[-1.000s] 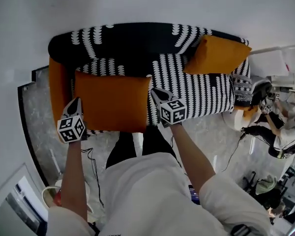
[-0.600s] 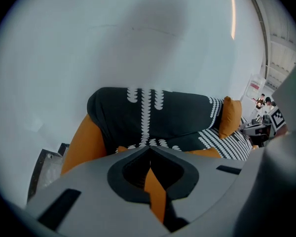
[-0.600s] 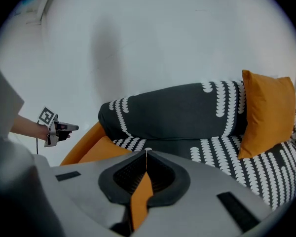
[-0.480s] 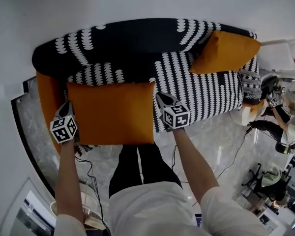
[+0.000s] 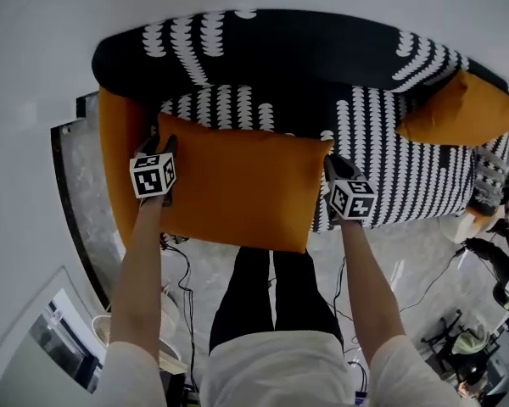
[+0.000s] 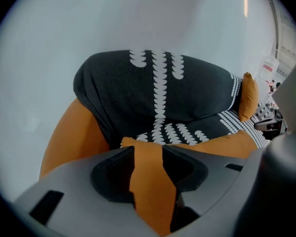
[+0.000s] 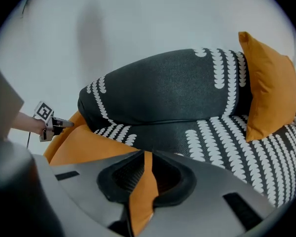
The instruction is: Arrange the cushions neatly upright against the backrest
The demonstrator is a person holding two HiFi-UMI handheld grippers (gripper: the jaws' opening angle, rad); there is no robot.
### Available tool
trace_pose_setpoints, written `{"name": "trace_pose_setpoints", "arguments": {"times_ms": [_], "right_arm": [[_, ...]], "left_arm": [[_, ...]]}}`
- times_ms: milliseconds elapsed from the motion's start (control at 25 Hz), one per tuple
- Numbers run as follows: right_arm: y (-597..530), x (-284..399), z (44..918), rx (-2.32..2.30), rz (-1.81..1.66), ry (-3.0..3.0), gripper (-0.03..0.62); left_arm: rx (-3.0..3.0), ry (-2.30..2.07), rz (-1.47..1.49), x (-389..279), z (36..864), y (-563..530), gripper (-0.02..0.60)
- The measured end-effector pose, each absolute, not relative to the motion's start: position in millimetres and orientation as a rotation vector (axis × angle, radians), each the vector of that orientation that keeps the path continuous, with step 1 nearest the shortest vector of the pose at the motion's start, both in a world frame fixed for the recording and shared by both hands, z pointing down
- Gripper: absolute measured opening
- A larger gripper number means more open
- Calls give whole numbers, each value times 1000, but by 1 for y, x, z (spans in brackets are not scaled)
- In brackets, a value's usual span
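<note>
Over the sofa's (image 5: 271, 58) front edge, orange cushion (image 5: 237, 189); bare seat (image 5: 407, 168) beside.

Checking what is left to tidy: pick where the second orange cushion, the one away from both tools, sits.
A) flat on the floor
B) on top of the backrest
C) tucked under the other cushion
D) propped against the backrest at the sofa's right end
D: the second orange cushion stands propped against the backrest at its right end, well apart from the large cushion between the tools.

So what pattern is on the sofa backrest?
Backrest: black with columns of white scallop shapes, clearest in the right gripper view.
</note>
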State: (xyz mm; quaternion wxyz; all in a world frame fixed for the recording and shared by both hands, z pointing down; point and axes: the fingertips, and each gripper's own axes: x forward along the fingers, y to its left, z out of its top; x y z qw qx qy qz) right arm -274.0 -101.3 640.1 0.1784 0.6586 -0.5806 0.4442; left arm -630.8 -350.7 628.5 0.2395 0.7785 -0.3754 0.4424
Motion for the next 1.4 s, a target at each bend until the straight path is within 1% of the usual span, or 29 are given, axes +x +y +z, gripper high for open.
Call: {"name": "trace_pose_setpoints", "arguments": {"times_ms": [40,120,280,400,520,600,760,840,920,1040,1200,1320,1400], "right_arm": [[-107,-279,646,1852,1264,-1644,49],[-112,-282,654,1838,1277,-1635,156],[-114,-278,677,1844,1369,-1595,260],[-116,-278,693,1861,1465,-1575,276],[-114,-274,701,1838,1496,-1576,290],[-112,-273,707,1830,1516,-1559,301],[-119,-285,722,1793,1578,-1535,299],[-113,-281,724,1775,1608,-1522,266],[-109,-279,723,1774,1630,-1514,226],[-112,-284,713,1788,1631,-1544,188],[-112,-287,702,1765,1571,-1577,125],[-115,-290,699,1727,1514,-1601,87],[-116,-294,695,1721,1495,-1617,77]], "left_arm": [[2117,-1030,1226,-637,634,-358,181],[2088,-1021,1242,-640,647,-366,223],[2057,-1026,1248,-639,662,-379,241],[2036,-996,1253,-641,672,-390,250],[2015,-974,1279,-639,683,-389,284],[2002,-966,1281,-640,691,-388,295],[1986,-961,1274,-642,700,-392,296],[1968,-945,1270,-632,708,-385,291],[1951,-922,1261,-624,711,-377,265],[1968,-874,1277,-622,703,-374,256],[1946,-807,1284,-619,696,-369,159],[1948,-807,1298,-620,694,-367,126],[1960,-804,1301,-623,693,-366,100]]}}
